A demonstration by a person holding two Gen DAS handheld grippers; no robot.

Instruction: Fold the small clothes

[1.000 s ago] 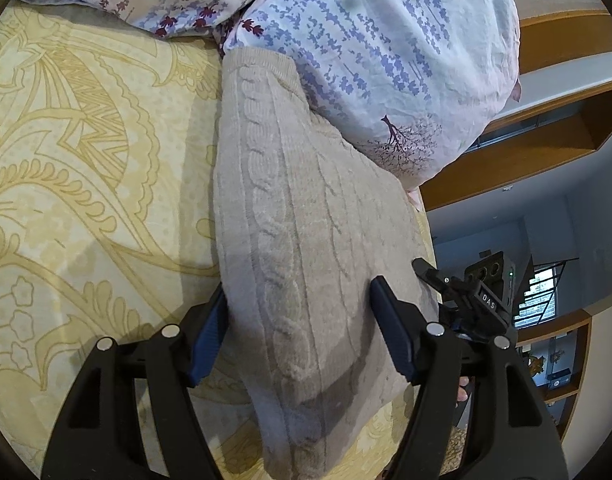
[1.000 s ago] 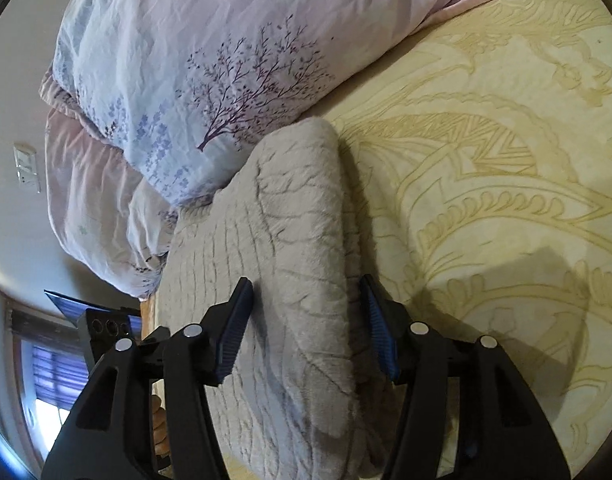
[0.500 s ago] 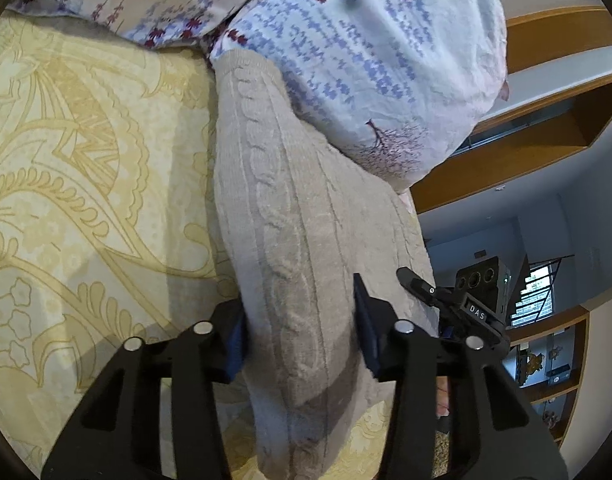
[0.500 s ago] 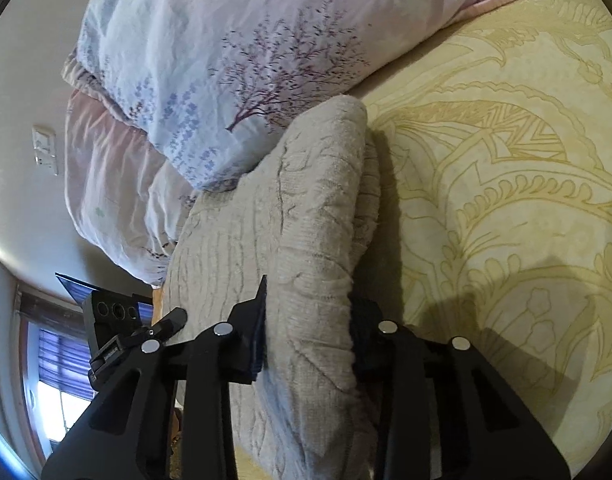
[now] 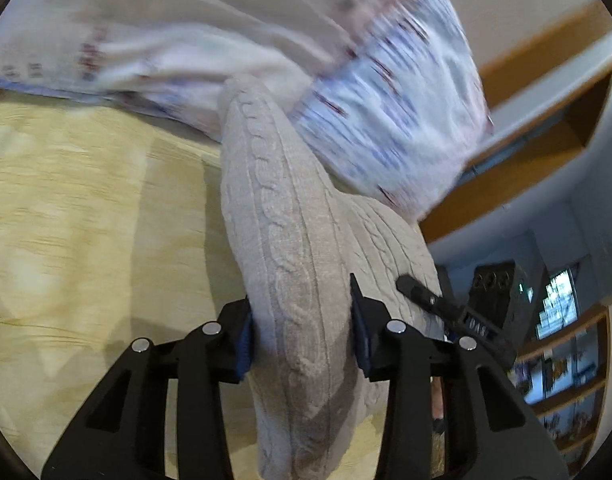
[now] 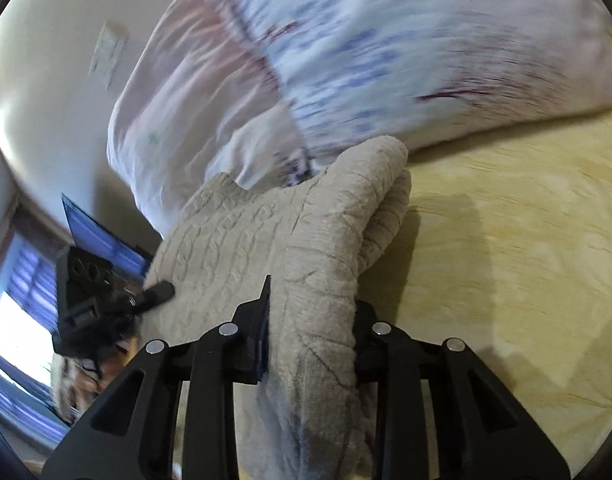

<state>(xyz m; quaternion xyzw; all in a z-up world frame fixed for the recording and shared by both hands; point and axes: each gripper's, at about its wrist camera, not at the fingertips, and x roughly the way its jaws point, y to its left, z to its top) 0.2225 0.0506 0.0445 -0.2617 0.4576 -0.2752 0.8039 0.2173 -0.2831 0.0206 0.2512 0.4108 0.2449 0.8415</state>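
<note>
Left tool (image 5: pixel 299 346) and right tool (image 6: pixel 310 340), each clenched on the beige sweater (image 5: pixel 289 240); a thick bunched grip may slip, spoiling the fold.

Soft daylight, seemingly motion-blurred surroundings.

The left tool (image 5: pixel 301 340) has just been closing and now pinches a bunched edge of the beige cable-knit sweater (image 5: pixel 281 216) between its blue pads. From the tool the sweater runs up to a floral pillow (image 5: pixel 390 104), which lies above and right of it. Left of the sweater spreads the yellow patterned bedspread (image 5: pixel 85 220). The right tool (image 5: pixel 466 316) shows just right of the sweater, against wooden shelves (image 5: pixel 566 364).
</note>
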